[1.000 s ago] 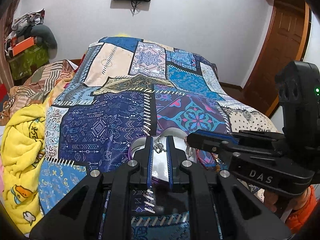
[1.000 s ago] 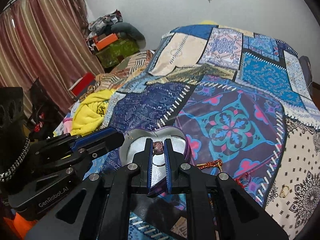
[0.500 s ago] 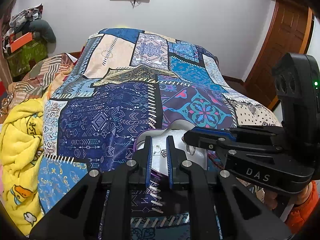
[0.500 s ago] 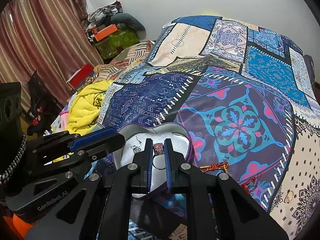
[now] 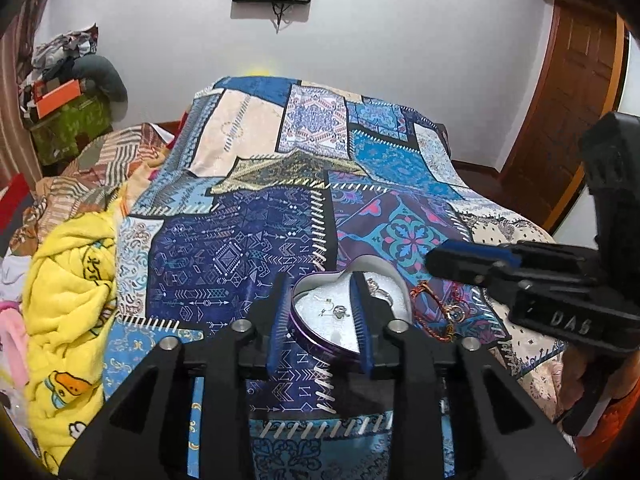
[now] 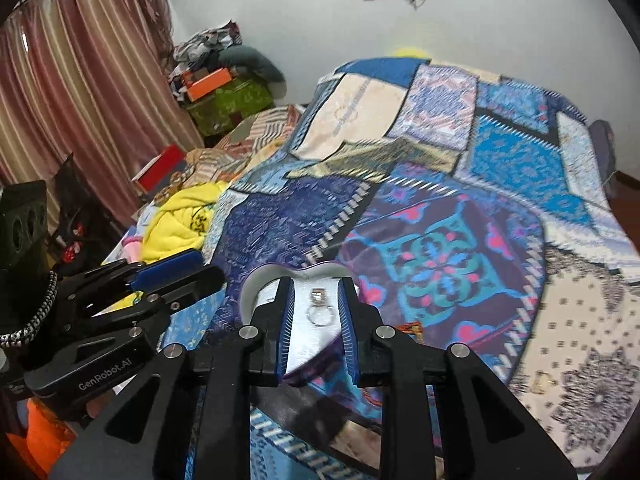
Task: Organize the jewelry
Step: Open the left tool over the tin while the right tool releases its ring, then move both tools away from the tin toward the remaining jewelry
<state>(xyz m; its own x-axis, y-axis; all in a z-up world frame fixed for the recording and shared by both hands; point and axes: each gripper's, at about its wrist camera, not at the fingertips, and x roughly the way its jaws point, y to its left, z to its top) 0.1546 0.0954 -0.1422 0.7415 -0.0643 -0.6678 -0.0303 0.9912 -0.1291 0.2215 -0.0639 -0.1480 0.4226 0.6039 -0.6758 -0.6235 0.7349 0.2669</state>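
A purple heart-shaped box (image 5: 316, 342) with a white lining lies on the patterned bedspread (image 5: 224, 256). Small silver earrings (image 5: 334, 310) and a ring (image 5: 380, 290) lie inside it. My left gripper (image 5: 320, 300) is open and empty just above the box. In the right wrist view the box (image 6: 256, 284) holds a silver ring with a stone (image 6: 319, 307). My right gripper (image 6: 316, 308) is open and empty over it. A red and gold bracelet (image 5: 436, 312) lies on the bedspread right of the box.
A yellow blanket (image 5: 68, 308) is bunched at the bed's left edge. Striped cloth and cluttered boxes (image 5: 68, 116) lie beyond it. A wooden door (image 5: 568, 112) stands at the right. Curtains (image 6: 80, 92) hang at the left. A small gold piece (image 6: 542, 380) lies on the bedspread's right.
Both grippers have opened. The earrings have left the left gripper and the ring has left the right gripper; both now lie in the box. Both grippers have drawn back slightly.
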